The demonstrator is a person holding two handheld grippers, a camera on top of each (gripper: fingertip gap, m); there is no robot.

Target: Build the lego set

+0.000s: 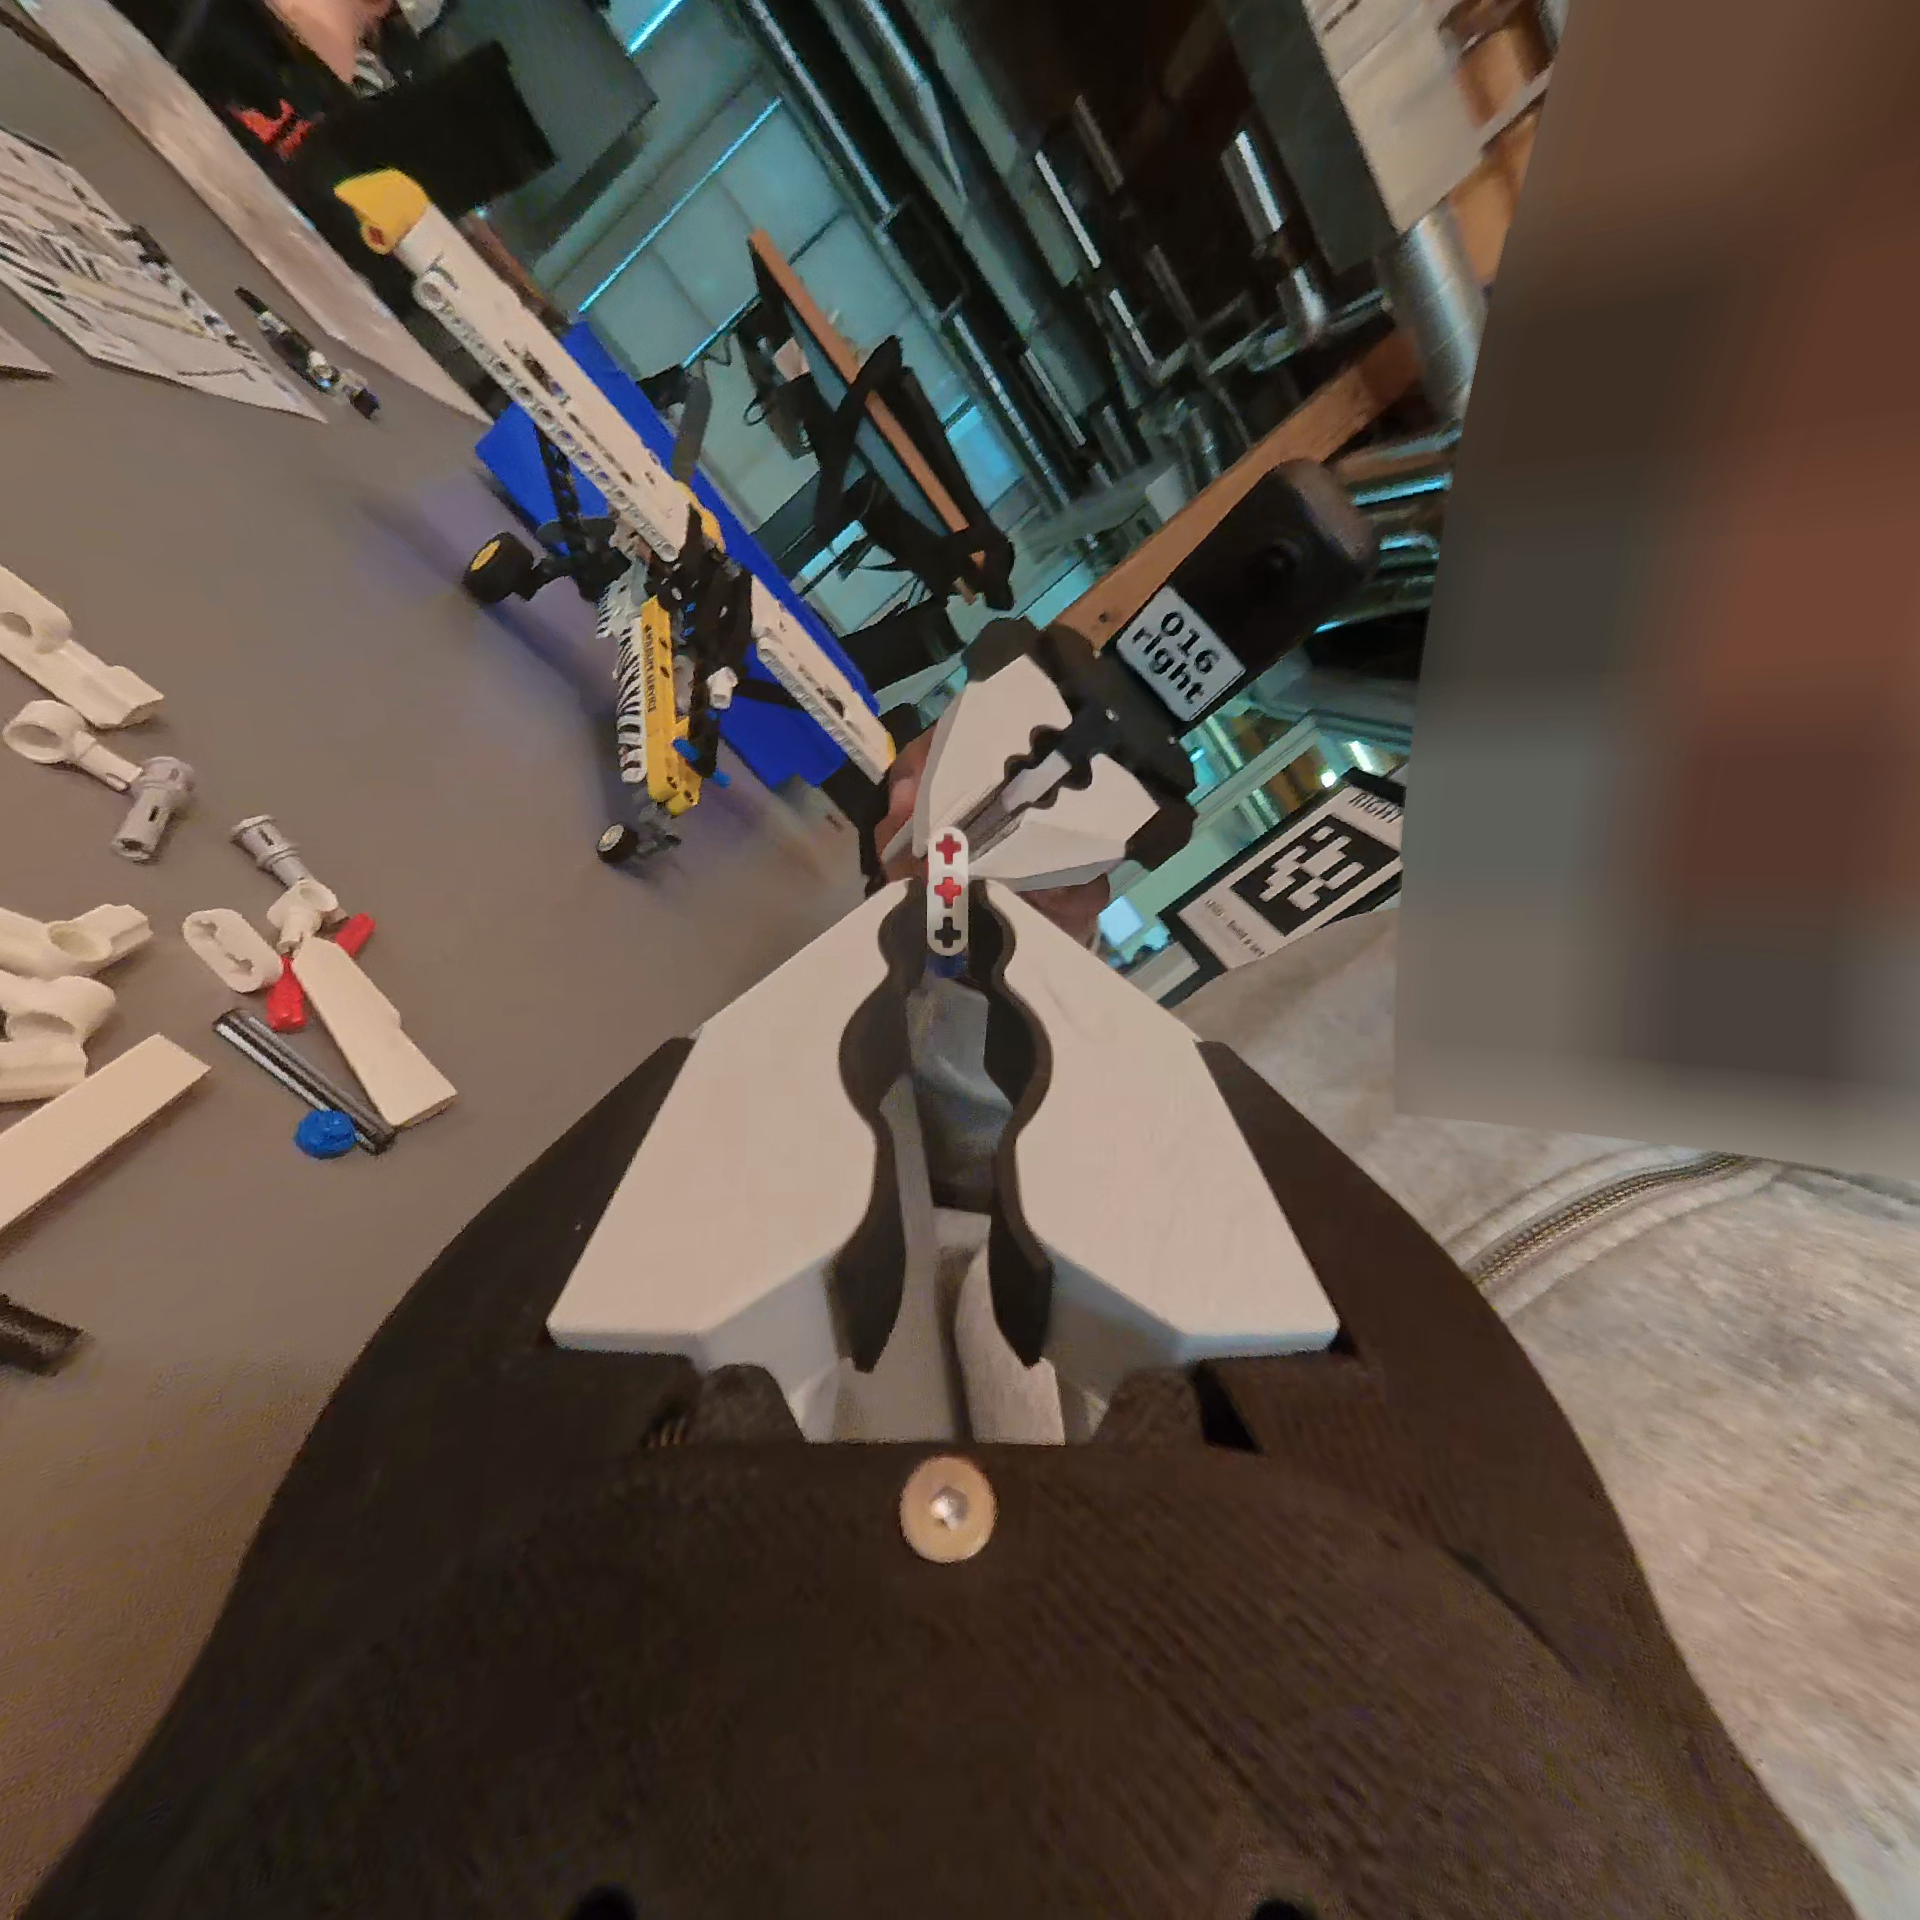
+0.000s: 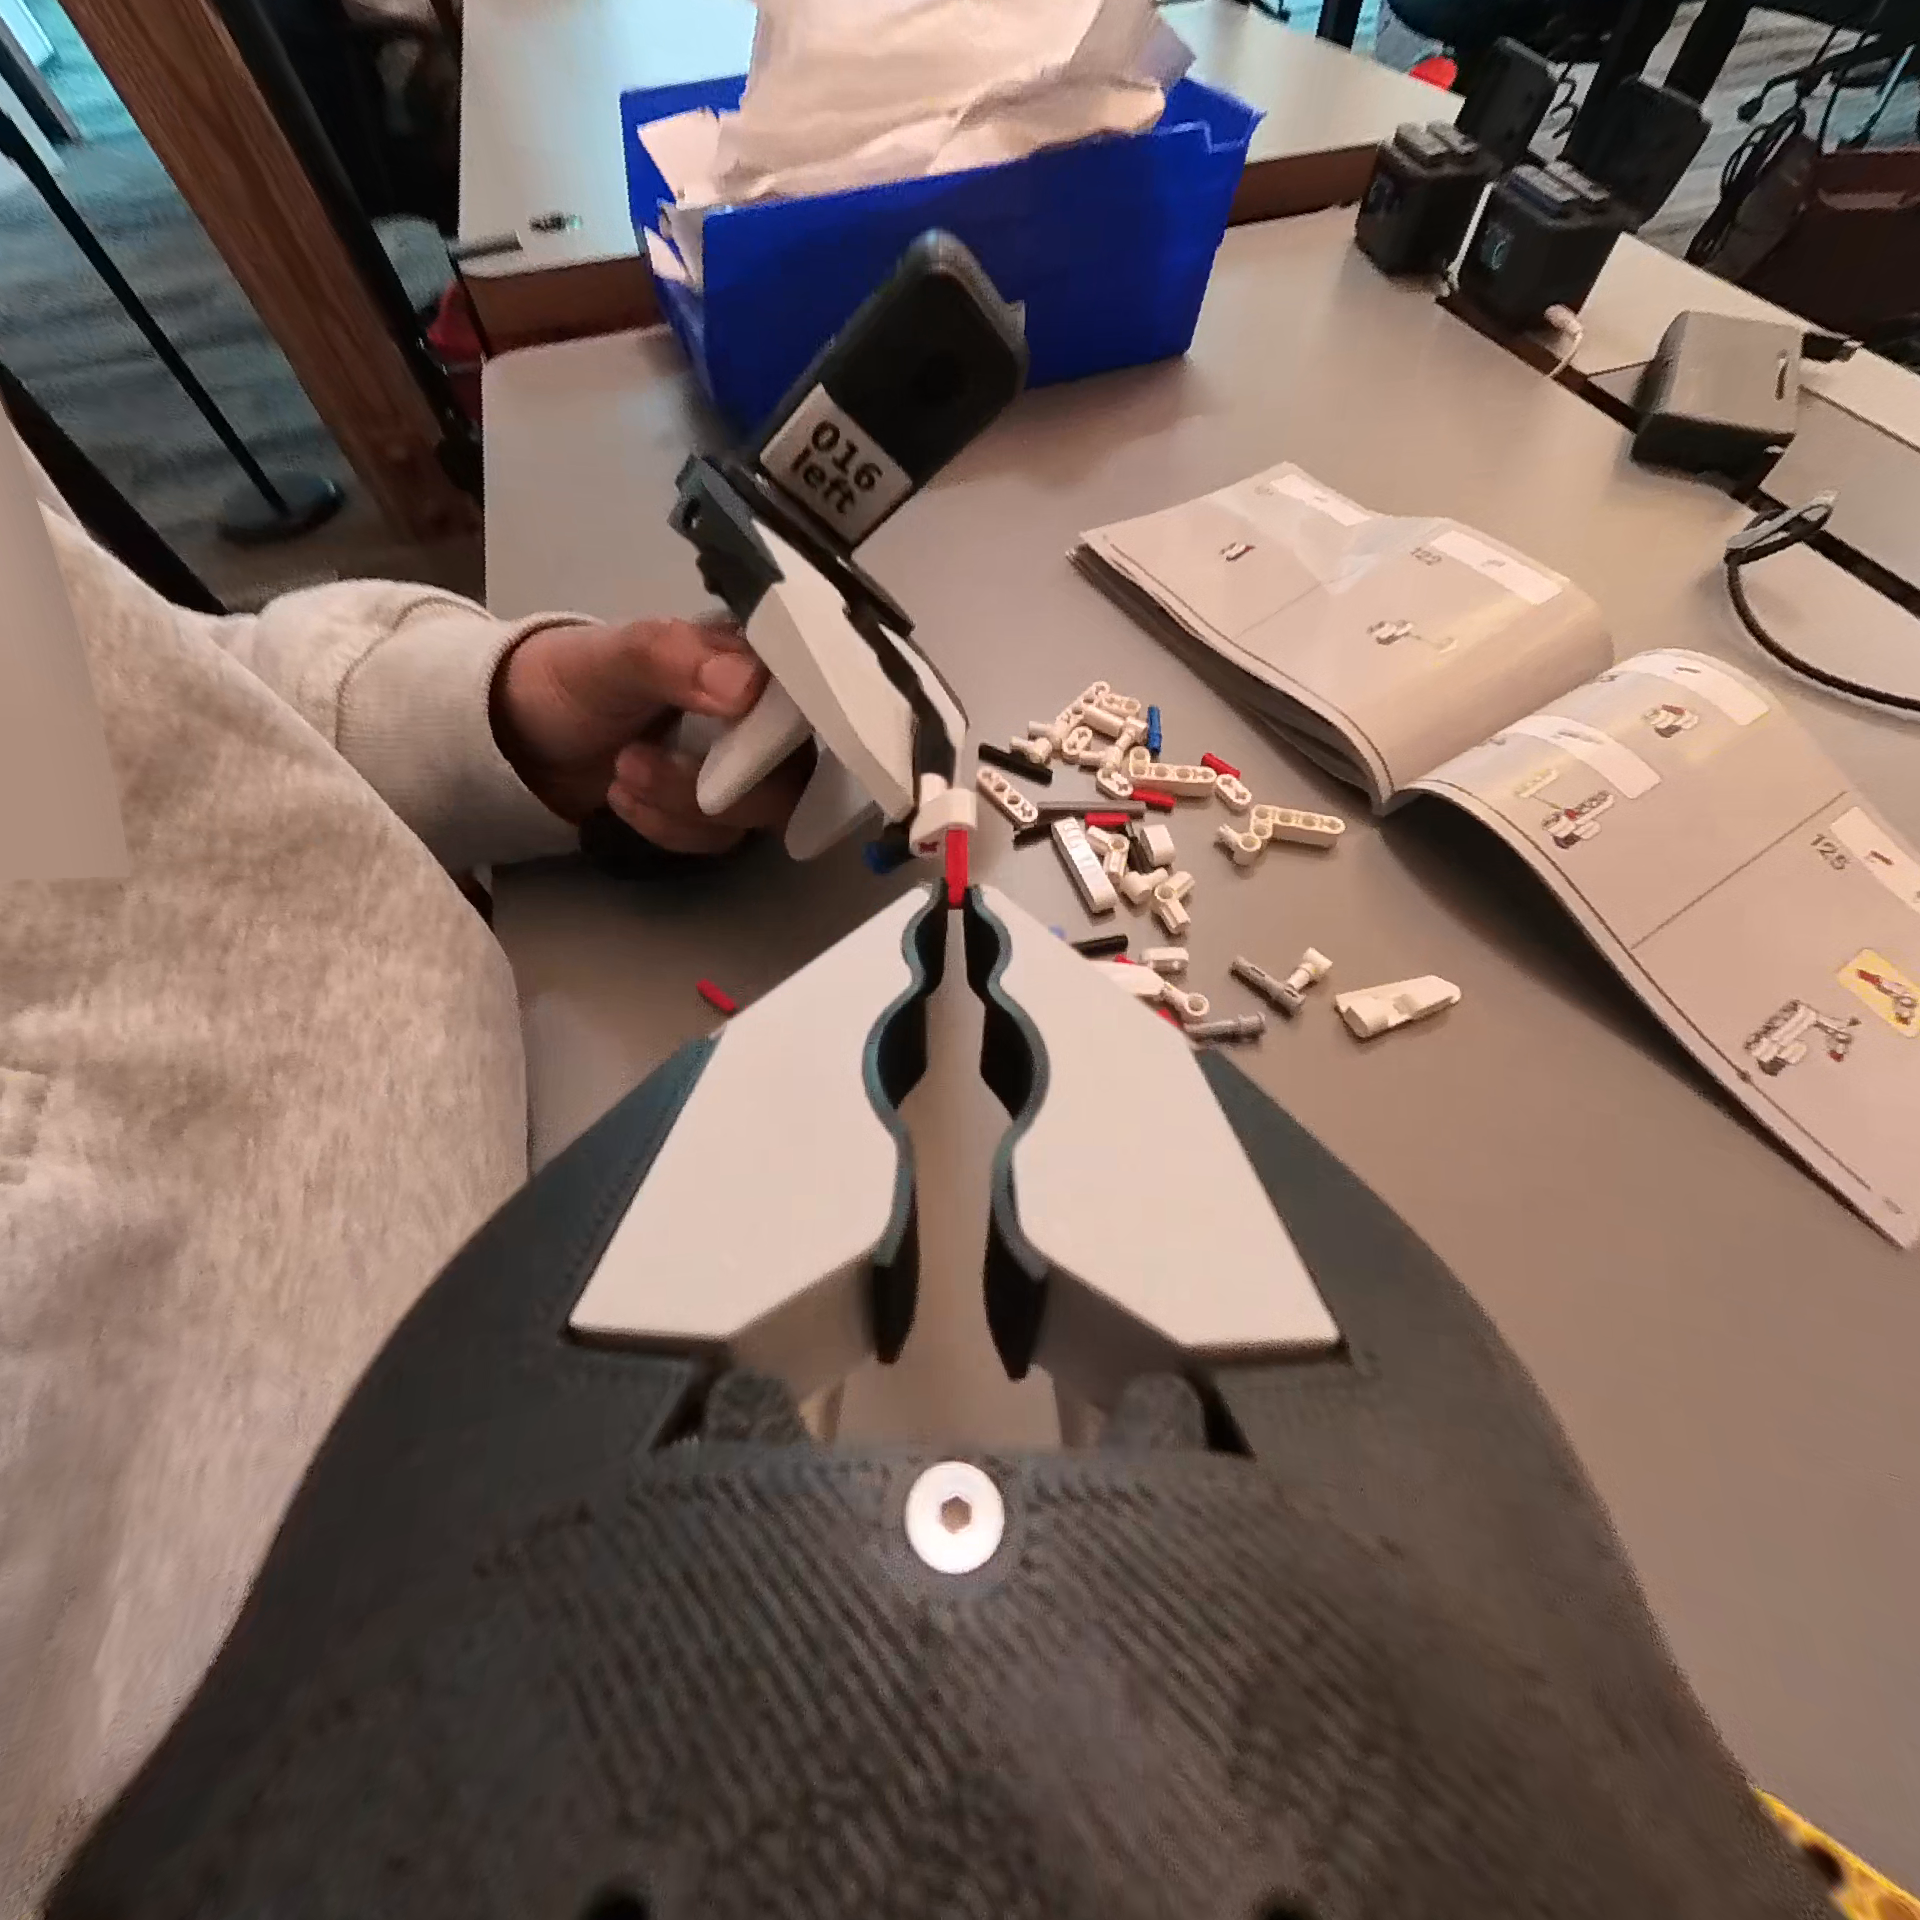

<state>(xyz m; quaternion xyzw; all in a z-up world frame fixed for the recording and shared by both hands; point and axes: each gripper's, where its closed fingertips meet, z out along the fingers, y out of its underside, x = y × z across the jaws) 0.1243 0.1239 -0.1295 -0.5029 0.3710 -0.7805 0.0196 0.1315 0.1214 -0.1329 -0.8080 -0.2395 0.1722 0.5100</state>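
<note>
The left gripper [image 1: 948, 914] pinches a small white beam [image 1: 948, 891] at its fingertips; we see three cross-shaped holes along the beam, two filled with red and one dark. In the right wrist view we see the same left gripper [image 2: 925, 821] farther off, gripped by the person's hand [image 2: 634, 727], with the white piece [image 2: 940, 821] at its tip. The right gripper [image 2: 954, 899] is closed on a red axle [image 2: 956, 862], whose far end meets the white piece; both tools are raised above the grey table [image 2: 1455, 1195], tip to tip. In the left wrist view the right gripper [image 1: 997, 831] shows just beyond the beam, fingers together.

We note a scatter of loose pieces [image 2: 1132, 821], white, grey, red, black and blue, lying on the table just past the grippers. An open instruction booklet [image 2: 1507, 748] lies to their right. A partly built yellow-and-white model [image 1: 655, 623] stands on the table before a blue bin [image 2: 1039, 260], which holds crumpled white paper [image 2: 935, 83].
</note>
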